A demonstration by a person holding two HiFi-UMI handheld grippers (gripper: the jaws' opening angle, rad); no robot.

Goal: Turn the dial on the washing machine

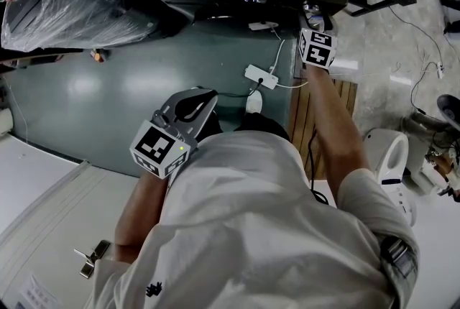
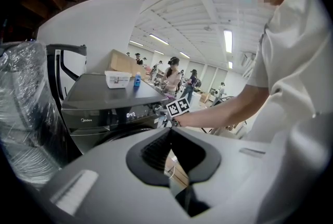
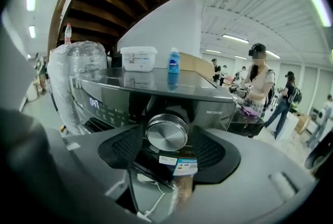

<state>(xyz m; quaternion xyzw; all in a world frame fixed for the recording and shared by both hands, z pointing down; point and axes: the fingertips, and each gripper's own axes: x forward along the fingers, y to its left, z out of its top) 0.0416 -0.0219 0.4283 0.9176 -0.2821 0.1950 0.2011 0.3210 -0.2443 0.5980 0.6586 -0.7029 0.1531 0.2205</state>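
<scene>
Brushed-metal dial [image 3: 166,133] fills the middle of the right gripper view. It is a round knob standing out from the dark front panel of the washer [image 3: 156,87], above a small printed label. The right gripper [image 3: 166,137] is on it: one black pad sits at each side of the knob, spread to about its width, and both seem to press its rim, so I judge the grip as taken. In the head view the right arm reaches forward and to the right, ending at the washer's front right corner.

What the turn depends on is the axis. The dial faces the gripper squarely, and its axis runs out of the panel along the gripper's own line of sight, so the move looks like a plain roll of the wrist about that line, with no push or pull. If the gripper tilts off that line, one pad would likely slip from the smooth rim.

The left gripper [image 2: 169,137] is well back, held close to the person's chest, with its jaws closed to a narrow slit and nothing between them. It looks across at the washer from a distance. From there the lit display [image 2: 130,114] and the right gripper's marker cube [image 2: 178,107] show at the panel. The right gripper is plainly the nearer one and the only one placed to work.

On the washer stand a white tub [image 3: 138,58] and a blue bottle [image 3: 174,64], clear of the dial. A plastic-wrapped bundle [image 3: 78,77] stands beside the washer, on the side away from the dial.
</scene>
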